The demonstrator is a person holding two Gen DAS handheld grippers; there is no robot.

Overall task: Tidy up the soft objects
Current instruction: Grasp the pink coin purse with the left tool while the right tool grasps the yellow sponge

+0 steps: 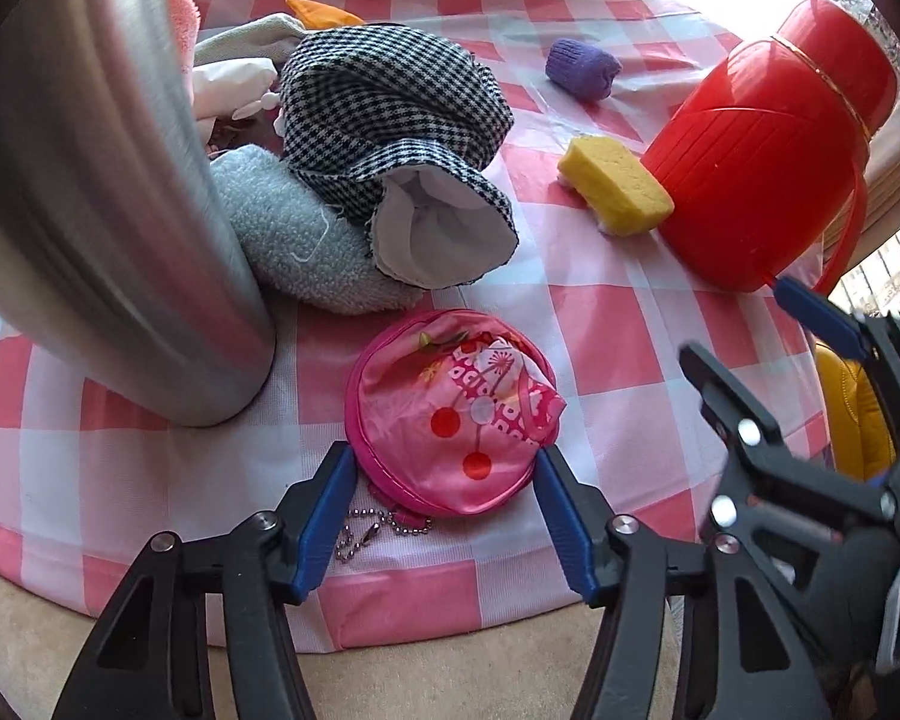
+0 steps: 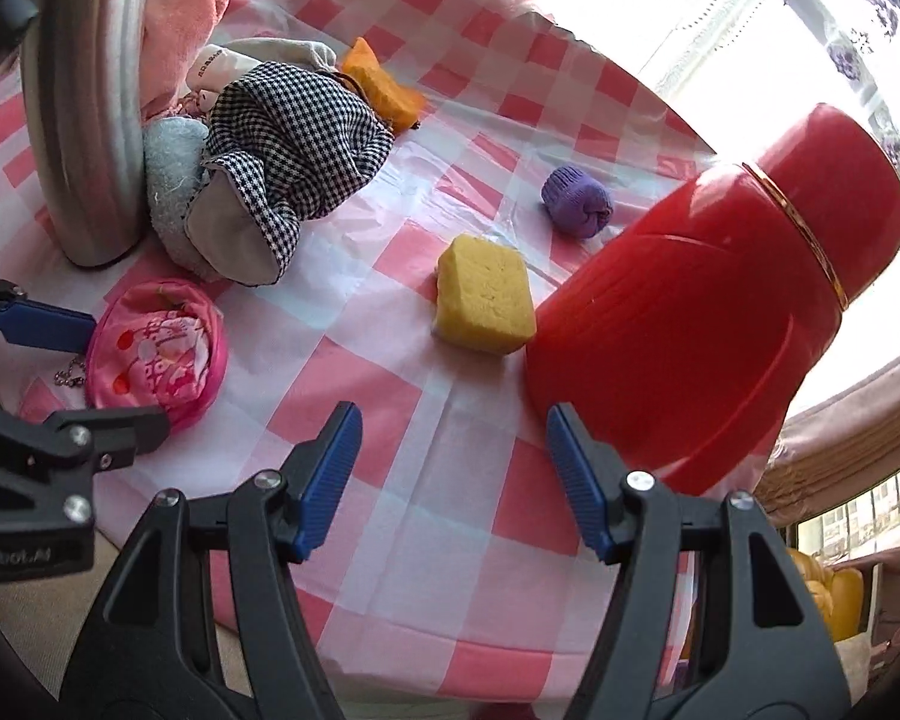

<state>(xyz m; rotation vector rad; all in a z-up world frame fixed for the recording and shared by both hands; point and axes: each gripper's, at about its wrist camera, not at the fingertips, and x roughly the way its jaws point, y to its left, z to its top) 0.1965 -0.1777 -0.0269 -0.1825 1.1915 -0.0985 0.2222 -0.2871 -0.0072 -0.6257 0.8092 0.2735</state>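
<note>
A round pink pouch (image 1: 456,414) with a bead chain lies on the checked cloth; it also shows in the right wrist view (image 2: 159,348). My left gripper (image 1: 444,468) is open, its blue fingers on either side of the pouch's near edge. A houndstooth cloth bag (image 1: 390,120) lies on a pale blue towel (image 1: 294,234). A yellow sponge (image 2: 486,294), a purple sock ball (image 2: 576,201) and an orange pouch (image 2: 384,84) lie on the table. My right gripper (image 2: 450,426) is open and empty, above the cloth in front of the sponge.
A tall steel flask (image 1: 108,180) stands at the left, a red thermos (image 2: 708,300) at the right. A pink towel (image 2: 180,6) and white cloth (image 1: 234,78) lie behind the bag. The table edge (image 1: 390,618) is close below both grippers.
</note>
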